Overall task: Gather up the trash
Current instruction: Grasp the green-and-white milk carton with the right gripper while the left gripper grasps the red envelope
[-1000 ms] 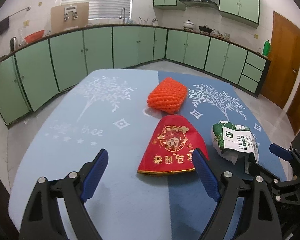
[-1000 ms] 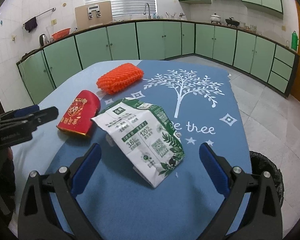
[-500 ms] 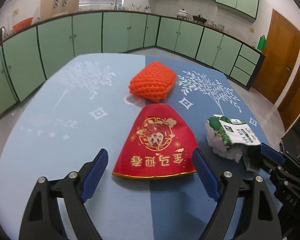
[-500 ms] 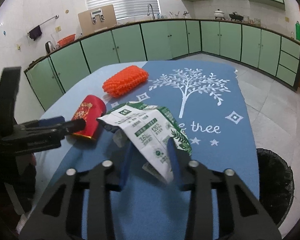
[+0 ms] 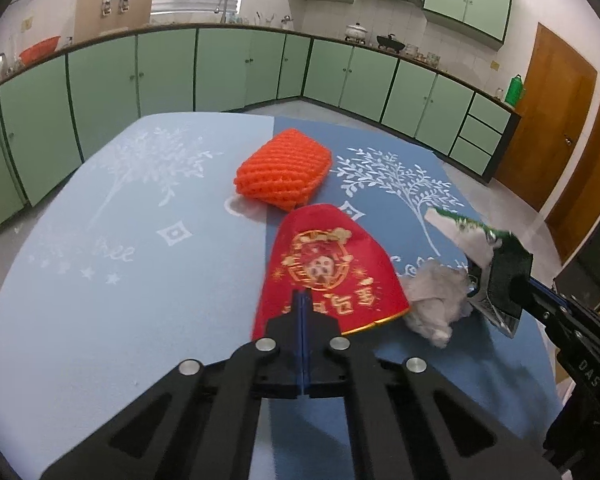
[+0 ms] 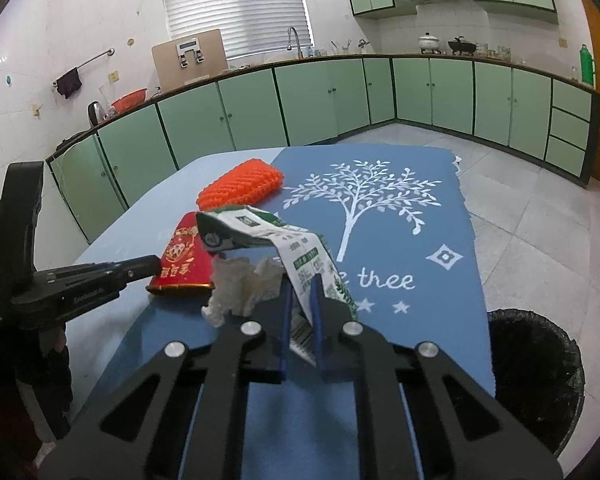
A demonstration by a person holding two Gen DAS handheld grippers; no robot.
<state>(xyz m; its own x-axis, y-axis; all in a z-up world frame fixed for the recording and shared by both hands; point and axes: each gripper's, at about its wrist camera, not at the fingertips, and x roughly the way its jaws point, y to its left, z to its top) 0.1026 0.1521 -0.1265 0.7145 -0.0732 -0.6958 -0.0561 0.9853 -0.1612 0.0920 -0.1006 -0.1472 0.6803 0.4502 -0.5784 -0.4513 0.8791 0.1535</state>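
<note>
The red packet's [image 5: 332,276] near edge lies hidden behind the left gripper [image 5: 302,300], the black bin [image 6: 536,376] is cut off at the frame's lower right, and the green-and-white wrapper's [image 6: 300,256] print stays illegible.

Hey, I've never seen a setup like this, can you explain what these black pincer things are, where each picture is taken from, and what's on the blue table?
No robot here: a person holds a two-finger gripper in each hand, and a wide-angle camera on each one looks forward along its fingers. So one picture comes from the left hand's tool, the other from the right's.

The left gripper has just closed on the near edge of a red packet with gold print. The right gripper has just closed on a green and white wrapper, whose far end is lifted off the blue tablecloth.

Crumpled white paper lies next to the packet, and an orange foam net lies further back. A black-lined bin stands on the floor beside the table, probably for the trash.
</note>
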